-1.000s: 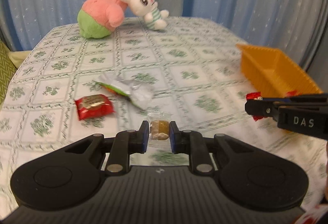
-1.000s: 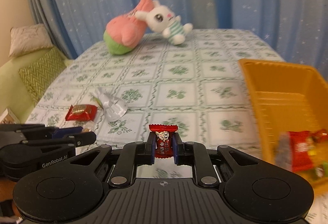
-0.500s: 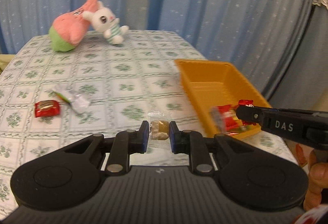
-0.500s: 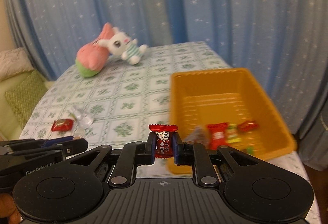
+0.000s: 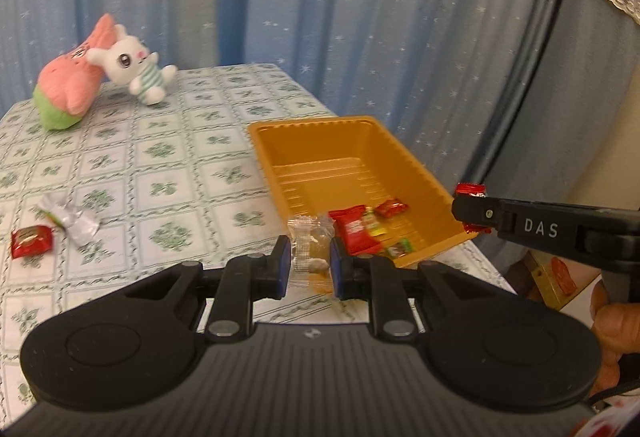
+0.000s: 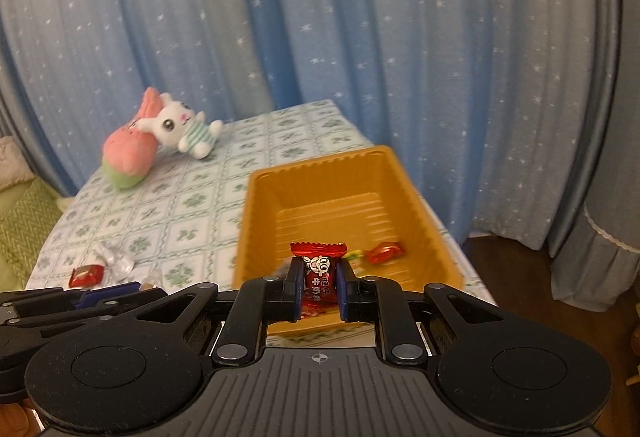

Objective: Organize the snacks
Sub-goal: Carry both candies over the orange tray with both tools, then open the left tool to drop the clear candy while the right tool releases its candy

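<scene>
The light around me is soft and warm, fairly dim, with no hard shadows on the table (image 5: pixel 120 165). The blue curtain (image 5: pixel 360 17) glows evenly. Both views bulge like a fisheye, dark at the corners, so straight folds bow near the edges. The wrappers lying in the orange tray (image 6: pixel 344 181) smear with motion blur, and the tablecloth pattern goes soft toward the table's near edge.

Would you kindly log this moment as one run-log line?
left gripper: shut on clear candy | right gripper: shut on red candy | both near tray | table: two snacks left
</scene>
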Demonstrator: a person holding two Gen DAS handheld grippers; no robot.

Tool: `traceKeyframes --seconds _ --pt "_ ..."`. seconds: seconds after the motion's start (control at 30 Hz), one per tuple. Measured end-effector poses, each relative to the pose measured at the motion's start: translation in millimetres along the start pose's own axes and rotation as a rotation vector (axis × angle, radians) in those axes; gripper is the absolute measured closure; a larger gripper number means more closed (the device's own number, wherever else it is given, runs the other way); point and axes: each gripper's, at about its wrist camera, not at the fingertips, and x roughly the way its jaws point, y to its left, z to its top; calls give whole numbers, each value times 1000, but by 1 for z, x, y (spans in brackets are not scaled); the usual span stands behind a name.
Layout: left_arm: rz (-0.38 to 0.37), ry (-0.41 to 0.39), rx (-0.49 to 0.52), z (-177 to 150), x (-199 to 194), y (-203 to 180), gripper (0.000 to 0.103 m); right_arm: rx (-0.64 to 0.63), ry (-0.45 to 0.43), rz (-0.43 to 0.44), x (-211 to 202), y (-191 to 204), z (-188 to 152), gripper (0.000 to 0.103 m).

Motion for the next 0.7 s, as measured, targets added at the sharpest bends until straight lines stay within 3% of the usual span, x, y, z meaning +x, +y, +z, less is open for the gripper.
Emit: traceKeyframes --seconds 0.3,0.7 --pt "-27 12 30 11 19 -20 85 31 -9 -12 2 -34 11 86" --pt "-45 35 37 28 59 -29 85 -1 9 11 33 -47 25 86"
